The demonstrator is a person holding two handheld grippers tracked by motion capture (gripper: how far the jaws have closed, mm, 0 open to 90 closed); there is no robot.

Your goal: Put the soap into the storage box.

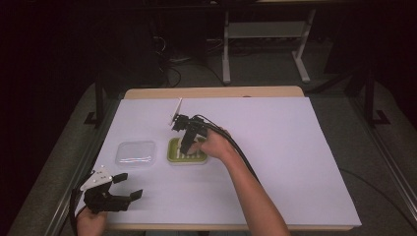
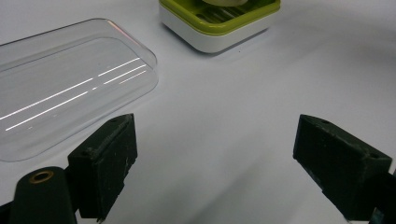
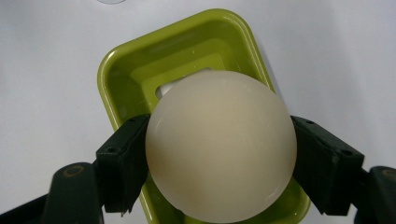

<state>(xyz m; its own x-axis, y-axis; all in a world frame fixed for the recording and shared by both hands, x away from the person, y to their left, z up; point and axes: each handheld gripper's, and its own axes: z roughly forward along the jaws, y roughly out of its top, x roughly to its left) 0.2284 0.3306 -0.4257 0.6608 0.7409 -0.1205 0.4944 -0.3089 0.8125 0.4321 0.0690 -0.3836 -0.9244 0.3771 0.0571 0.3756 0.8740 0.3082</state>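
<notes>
Right gripper (image 3: 219,163) pinches a pale round soap (image 3: 220,144) across its widest part, directly above the green soap dish (image 3: 116,74); smooth and likely slippery, it needs a firm, centred squeeze. Left gripper (image 2: 215,158) waits spread.

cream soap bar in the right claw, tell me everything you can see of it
The cream soap bar is a smooth, rounded, off-white lump with a dull waxy sheen and no marks. The right claw is shut on it, one black jaw pressed to each side. It sits over the green soap dish, whose slotted floor shows behind it; whether it touches the dish cannot be told.
</notes>
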